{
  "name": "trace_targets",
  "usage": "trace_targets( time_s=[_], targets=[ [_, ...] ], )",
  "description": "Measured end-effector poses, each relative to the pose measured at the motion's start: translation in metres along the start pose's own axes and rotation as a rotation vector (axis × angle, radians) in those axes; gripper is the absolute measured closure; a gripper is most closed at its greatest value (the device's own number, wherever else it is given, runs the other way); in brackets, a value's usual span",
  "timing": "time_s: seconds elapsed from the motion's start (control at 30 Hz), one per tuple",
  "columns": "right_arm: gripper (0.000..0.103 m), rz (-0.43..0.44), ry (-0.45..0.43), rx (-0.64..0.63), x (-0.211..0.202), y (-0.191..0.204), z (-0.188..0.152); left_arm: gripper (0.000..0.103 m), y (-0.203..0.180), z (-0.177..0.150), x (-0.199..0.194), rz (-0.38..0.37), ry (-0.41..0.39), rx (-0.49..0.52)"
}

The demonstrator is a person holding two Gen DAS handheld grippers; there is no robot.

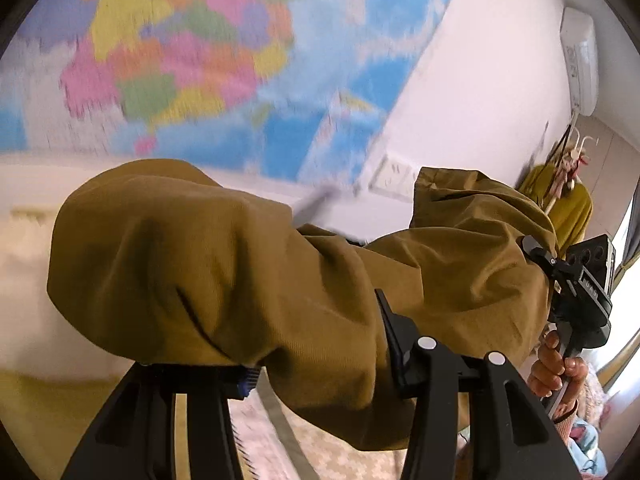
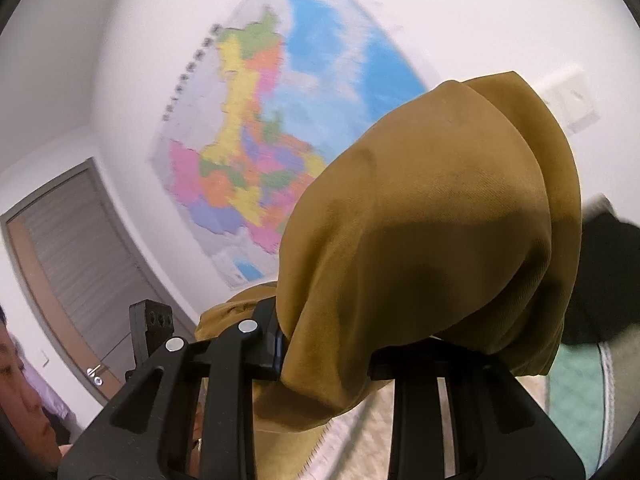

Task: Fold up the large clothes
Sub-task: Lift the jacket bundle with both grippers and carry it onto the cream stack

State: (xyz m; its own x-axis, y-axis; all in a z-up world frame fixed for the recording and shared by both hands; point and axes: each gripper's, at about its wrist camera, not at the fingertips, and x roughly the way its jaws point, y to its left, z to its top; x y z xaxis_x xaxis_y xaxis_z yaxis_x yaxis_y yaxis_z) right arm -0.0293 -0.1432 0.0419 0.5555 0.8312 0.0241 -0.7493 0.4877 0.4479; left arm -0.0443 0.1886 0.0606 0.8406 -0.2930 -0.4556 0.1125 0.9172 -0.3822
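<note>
Both grippers are clamped on the mustard-brown garment. My left gripper (image 1: pixel 320 364) pinches a bunched fold of the garment (image 1: pixel 224 264), which billows in front of the wall map (image 1: pixel 224 52). My right gripper (image 2: pixel 328 360) grips another bunch of the same cloth, hanging below and right of the wall map in its view. I judge both holds are raised so the fabric hangs free and its length can be aligned for folding. My right hand (image 1: pixel 556 364) holds its handle below the garment.
</note>
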Motion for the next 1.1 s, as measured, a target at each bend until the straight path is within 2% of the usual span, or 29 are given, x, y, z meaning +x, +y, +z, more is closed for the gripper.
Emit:
trace_targets(
  time_s=[0.2,0.37,0.67,0.73,0.8,0.87,0.93,1.0,1.07,1.1],
  targets=[
    [0.076,0.121,0.001,-0.039,0.072,0.029,0.032,0.057,0.038,0.056,-0.041,0.143,-0.134,0.020],
    [0.076,0.227,0.058,-0.046,0.157,0.054,0.042,0.057,0.087,0.089,-0.072,0.271,-0.206,-0.012],
    [0.076,0.365,0.128,-0.034,0.280,0.101,0.027,0.057,0.176,0.133,-0.111,0.489,-0.298,-0.046],
    [0.076,0.384,0.124,-0.043,0.296,0.110,0.021,0.057,0.194,0.140,-0.116,0.517,-0.310,-0.057],
    [0.076,0.394,0.107,-0.076,0.308,0.118,0.010,0.057,0.215,0.144,-0.122,0.515,-0.325,-0.078],
    [0.076,0.401,0.127,-0.117,0.321,0.120,-0.012,0.057,0.239,0.131,-0.125,0.571,-0.368,-0.069],
    [0.076,0.383,0.202,-0.111,0.337,0.113,-0.038,0.057,0.268,0.107,-0.118,0.619,-0.339,-0.087],
    [0.075,0.366,0.366,-0.072,0.359,0.095,-0.084,0.057,0.310,0.069,-0.105,0.642,-0.256,-0.173],
    [0.074,0.303,0.538,-0.042,0.375,0.073,-0.134,0.057,0.345,0.032,-0.090,0.676,-0.141,-0.261],
    [0.073,0.288,0.587,-0.032,0.377,0.066,-0.147,0.055,0.356,0.017,-0.087,0.676,-0.119,-0.296]
  ],
)
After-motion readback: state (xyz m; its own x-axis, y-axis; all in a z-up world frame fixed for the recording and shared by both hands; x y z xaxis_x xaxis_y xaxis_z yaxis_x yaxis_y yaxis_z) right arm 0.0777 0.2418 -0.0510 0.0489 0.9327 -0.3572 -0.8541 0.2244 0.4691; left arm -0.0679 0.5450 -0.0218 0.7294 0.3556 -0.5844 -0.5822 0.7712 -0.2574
